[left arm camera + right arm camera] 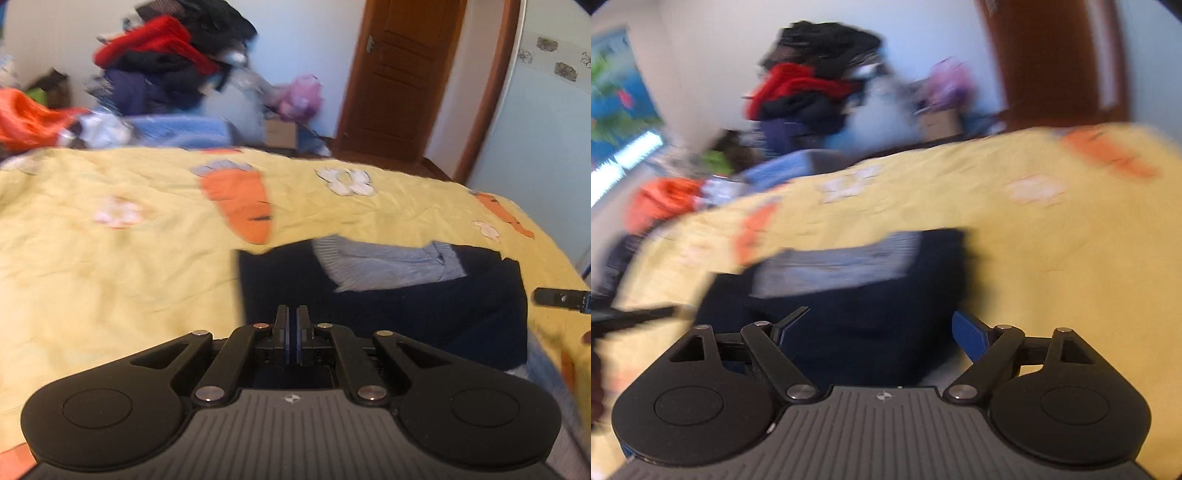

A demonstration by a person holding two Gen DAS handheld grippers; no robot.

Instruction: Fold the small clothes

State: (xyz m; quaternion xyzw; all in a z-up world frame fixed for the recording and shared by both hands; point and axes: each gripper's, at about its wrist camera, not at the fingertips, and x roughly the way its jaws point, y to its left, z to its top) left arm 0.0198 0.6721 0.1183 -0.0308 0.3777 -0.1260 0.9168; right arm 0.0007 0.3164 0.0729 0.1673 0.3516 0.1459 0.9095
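Navy garment (406, 314) on yellow bedspread (110, 258)

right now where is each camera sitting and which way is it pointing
Left wrist: sits on the left gripper, whose jaws stand closed, looking forward over the navy garment on the yellow bedspread toward the clothes pile and wooden door; the right gripper's tip pokes in at the right edge.
Right wrist: sits on the right gripper, jaws open, facing the same way, heavily blurred; a dark bar at the left edge may be the other gripper.
Shared: garment, bedspread, pile, door.
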